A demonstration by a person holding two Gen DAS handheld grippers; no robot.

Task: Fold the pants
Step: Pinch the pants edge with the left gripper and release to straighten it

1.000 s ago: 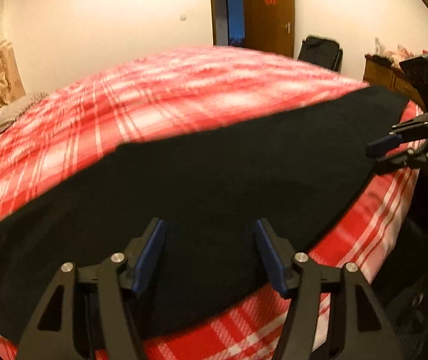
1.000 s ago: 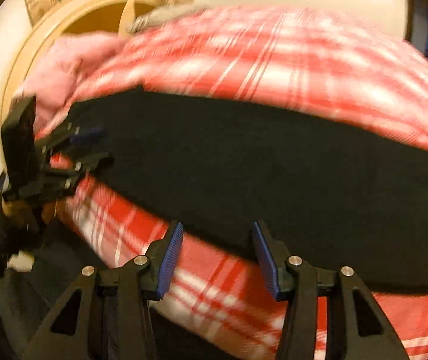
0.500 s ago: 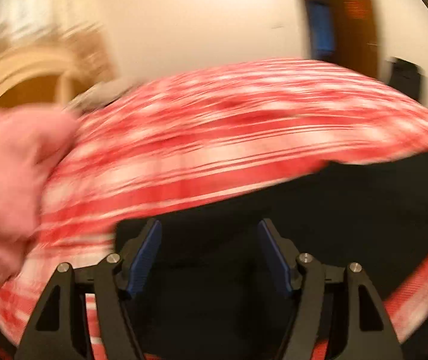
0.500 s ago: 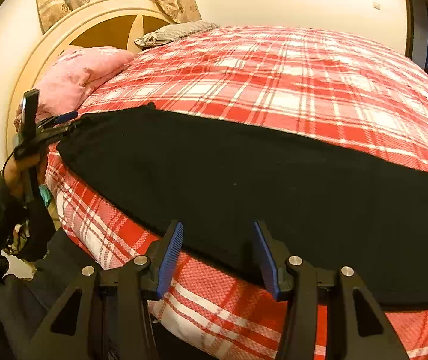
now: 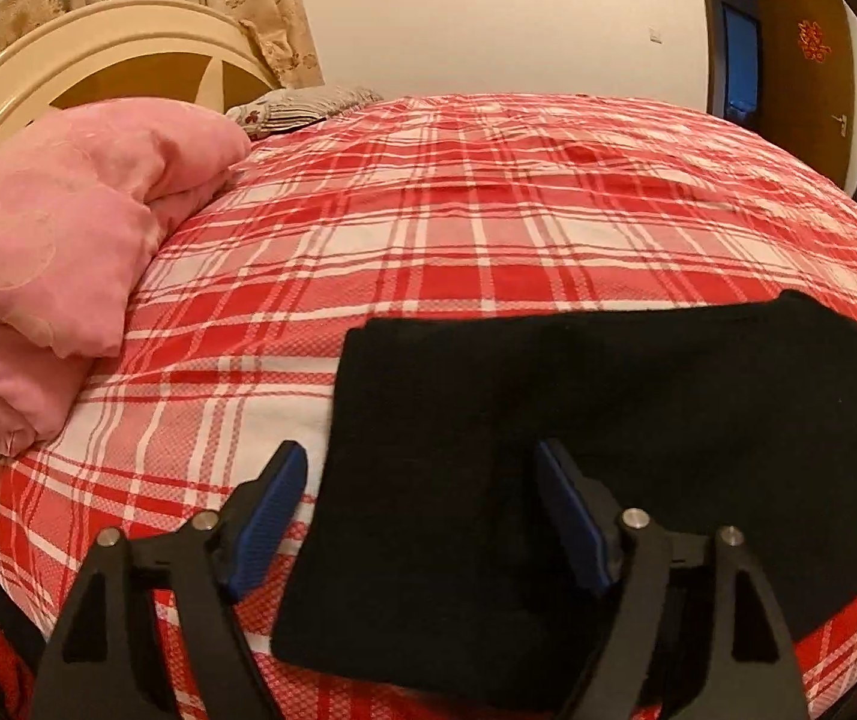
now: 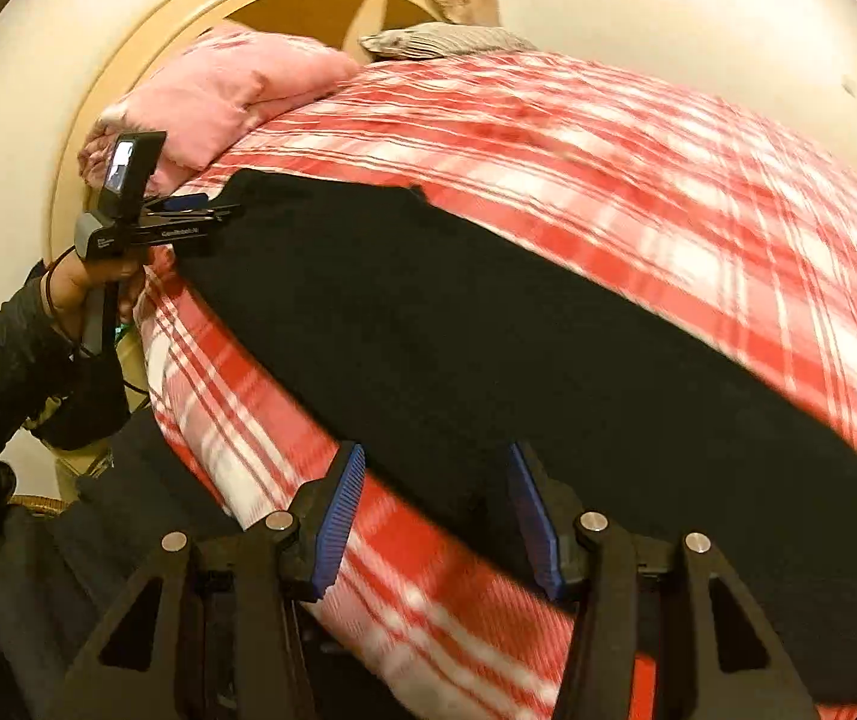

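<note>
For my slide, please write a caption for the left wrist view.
Open left gripper hovering over one end of black pants laid flat on a red plaid bedspread.

The bed (image 5: 488,228) wore a red-and-white plaid cover, stretched smooth. Black pants (image 5: 578,420) lay flat along its near edge, one squared end pointing toward the headboard (image 5: 98,60). A bunched pink quilt (image 5: 50,264) was heaped at the head of the bed, well apart from the pants, and beyond it rested a grey striped pillow (image 5: 302,105).
</note>
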